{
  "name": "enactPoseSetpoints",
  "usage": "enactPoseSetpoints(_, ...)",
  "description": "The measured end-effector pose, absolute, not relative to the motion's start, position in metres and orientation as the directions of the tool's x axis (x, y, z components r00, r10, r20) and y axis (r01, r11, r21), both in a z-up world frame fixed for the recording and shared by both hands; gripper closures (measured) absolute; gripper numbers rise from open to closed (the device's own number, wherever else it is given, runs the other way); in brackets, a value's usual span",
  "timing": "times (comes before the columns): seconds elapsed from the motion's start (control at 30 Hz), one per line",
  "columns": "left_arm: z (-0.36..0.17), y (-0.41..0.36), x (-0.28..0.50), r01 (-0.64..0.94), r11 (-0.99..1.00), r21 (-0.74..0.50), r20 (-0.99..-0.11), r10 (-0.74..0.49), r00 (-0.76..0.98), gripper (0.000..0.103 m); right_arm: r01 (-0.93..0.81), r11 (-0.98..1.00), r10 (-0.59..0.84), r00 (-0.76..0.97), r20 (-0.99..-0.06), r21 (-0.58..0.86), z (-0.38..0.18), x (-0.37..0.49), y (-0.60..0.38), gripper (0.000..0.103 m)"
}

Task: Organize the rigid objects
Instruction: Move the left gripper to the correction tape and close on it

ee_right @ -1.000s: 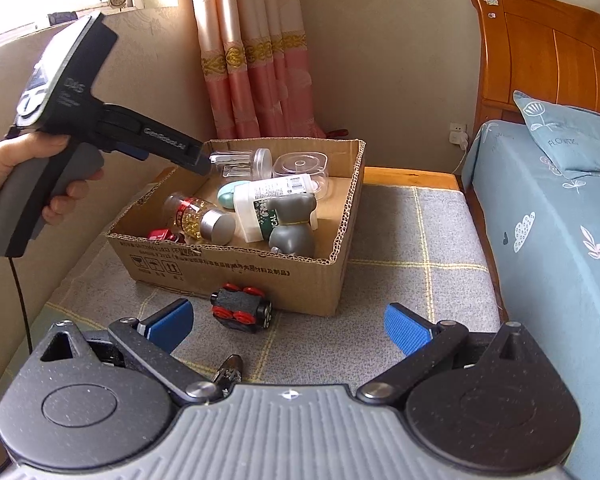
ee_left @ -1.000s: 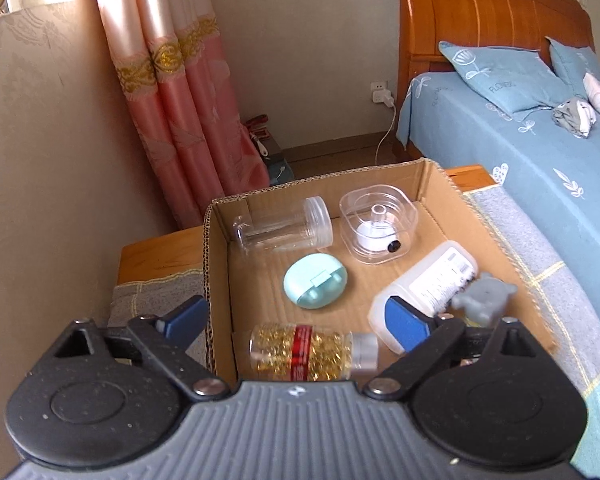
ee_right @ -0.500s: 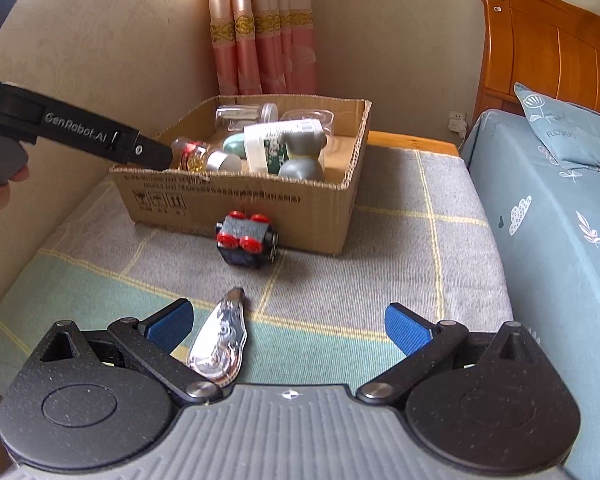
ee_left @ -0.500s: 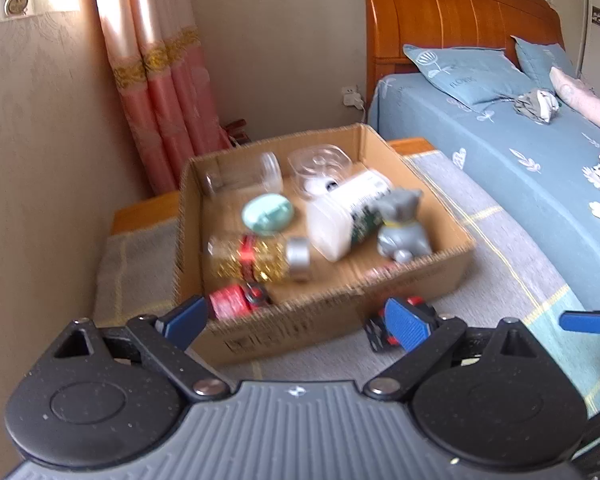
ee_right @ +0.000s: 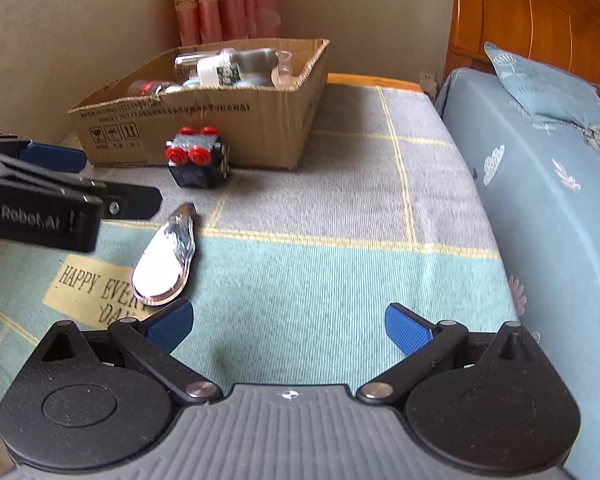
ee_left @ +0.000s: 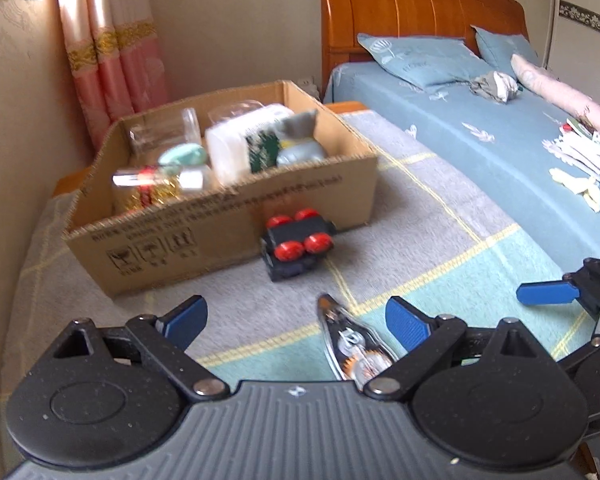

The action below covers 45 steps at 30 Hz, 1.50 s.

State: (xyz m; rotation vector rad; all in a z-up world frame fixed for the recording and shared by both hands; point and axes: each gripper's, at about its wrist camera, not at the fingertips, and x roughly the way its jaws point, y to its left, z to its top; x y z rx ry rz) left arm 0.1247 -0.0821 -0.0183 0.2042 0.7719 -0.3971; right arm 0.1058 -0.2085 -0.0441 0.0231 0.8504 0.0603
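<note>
One cardboard box [ee_left: 228,224] of bottles sits on a blanket [ee_right: 340,280], one black toy car [ee_left: 296,242] touching its front, one correction-tape dispenser [ee_right: 166,264] nearer; both the left gripper [ee_left: 296,316] and right gripper [ee_right: 288,322] gape wide, empty; only the right view shows blanket lettering.

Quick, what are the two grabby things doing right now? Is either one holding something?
Left hand-held gripper: open, holding nothing; the clear plastic correction tape dispenser lies on the blanket between its fingers.
Right hand-held gripper: open, holding nothing.
</note>
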Motion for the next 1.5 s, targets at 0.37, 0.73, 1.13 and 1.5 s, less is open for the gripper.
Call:
enactPoseSetpoints(0.37, -0.055, -0.094, 0.124, 0.385, 0.923, 0.005, -0.762, -0.246, 0.599, 0.007, -0.062, 0.998, 0.028, 0.667, -0.744, -0.018, -0.054, 0.097, -0.207, 0.000)
enactPoseSetpoints(0.73, -0.062, -0.056, 0.118, 0.270, 0.963, -0.006, -0.781, -0.173, 0.600, 0.005, -0.039, 0.999, 0.014, 0.666, -0.746, -0.016, -0.055, 0.099, -0.206, 0.000)
enactPoseSetpoints(1.13, -0.059, -0.036, 0.122, 0.162, 0.986, -0.029, -0.781, -0.123, 0.612, 0.004, -0.034, 0.999, 0.010, 0.673, -0.739, -0.017, -0.055, 0.098, -0.206, 0.000)
enactPoseSetpoints(1.5, -0.065, -0.083, 0.124, 0.235, 0.972, -0.018, -0.748, -0.169, 0.642, 0.004, -0.049, 0.999, 0.020, 0.686, -0.727, -0.018, -0.056, 0.095, -0.207, 0.000)
